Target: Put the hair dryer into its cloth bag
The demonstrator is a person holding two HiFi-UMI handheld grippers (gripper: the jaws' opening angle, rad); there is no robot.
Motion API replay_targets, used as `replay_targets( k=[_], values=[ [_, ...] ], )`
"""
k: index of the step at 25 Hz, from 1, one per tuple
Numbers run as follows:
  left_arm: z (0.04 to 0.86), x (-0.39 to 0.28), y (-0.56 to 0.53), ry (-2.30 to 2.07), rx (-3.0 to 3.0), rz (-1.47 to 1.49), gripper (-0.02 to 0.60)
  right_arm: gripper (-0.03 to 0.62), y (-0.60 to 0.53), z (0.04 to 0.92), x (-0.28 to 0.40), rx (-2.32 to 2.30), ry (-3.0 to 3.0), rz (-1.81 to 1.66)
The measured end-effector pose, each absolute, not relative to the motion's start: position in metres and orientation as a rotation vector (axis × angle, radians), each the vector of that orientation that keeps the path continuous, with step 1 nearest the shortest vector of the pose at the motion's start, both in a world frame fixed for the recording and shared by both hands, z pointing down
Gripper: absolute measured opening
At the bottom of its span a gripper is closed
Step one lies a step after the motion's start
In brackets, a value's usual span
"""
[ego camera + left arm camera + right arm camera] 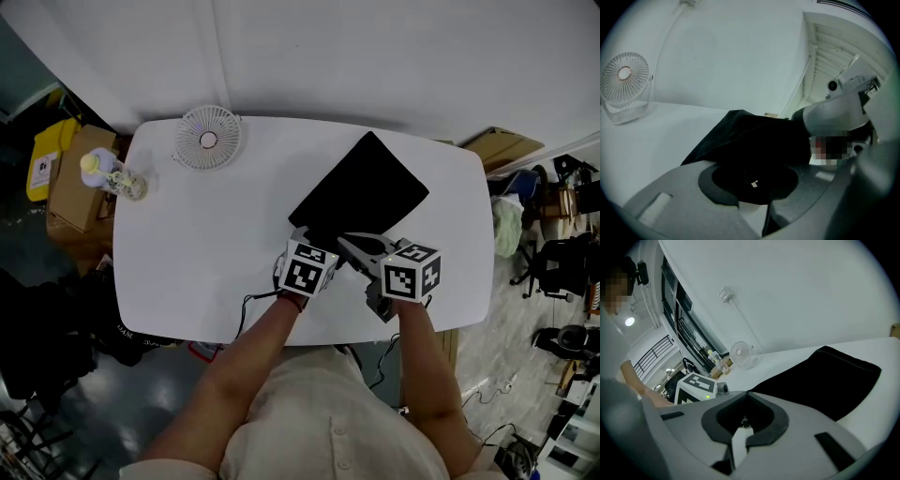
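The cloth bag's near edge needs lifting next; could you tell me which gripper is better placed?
Left: the left gripper has fabric of the cloth bag between its jaws, while the right gripper is shut, with the bag off to its side.

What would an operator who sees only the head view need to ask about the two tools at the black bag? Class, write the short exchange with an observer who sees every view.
Operator: From above I cannot see the tips. Does the left tool hold the cloth bag?
Observer: Yes. In the left gripper view black cloth fills the space between its jaws, which are closed on it, and the bag's near end bunches up from there.
Operator: And the right tool?
Observer: In the right gripper view its jaws are together, right at the bag's near edge. Whether they pinch any cloth I cannot tell.
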State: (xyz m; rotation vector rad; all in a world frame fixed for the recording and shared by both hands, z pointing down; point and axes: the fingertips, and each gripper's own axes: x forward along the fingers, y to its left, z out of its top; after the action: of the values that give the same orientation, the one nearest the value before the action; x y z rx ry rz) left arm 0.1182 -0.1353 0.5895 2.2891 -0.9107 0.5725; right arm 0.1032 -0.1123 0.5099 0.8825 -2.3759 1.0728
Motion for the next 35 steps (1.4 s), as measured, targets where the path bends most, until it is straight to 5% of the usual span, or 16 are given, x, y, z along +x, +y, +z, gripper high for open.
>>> replay_targets(
  k=[31,35],
  values=[
    [0.583,0.113,-0.132,-0.816,2.305,0.464,0.118,0.023,-0.115,0.517,0.100,0.932,-2.333,1.021],
    [0.585,0.104,-0.125,-0.818,2.294,0.473,0.083,0.047,-0.111,0.517,0.095,0.924,-2.332,0.966]
  ],
)
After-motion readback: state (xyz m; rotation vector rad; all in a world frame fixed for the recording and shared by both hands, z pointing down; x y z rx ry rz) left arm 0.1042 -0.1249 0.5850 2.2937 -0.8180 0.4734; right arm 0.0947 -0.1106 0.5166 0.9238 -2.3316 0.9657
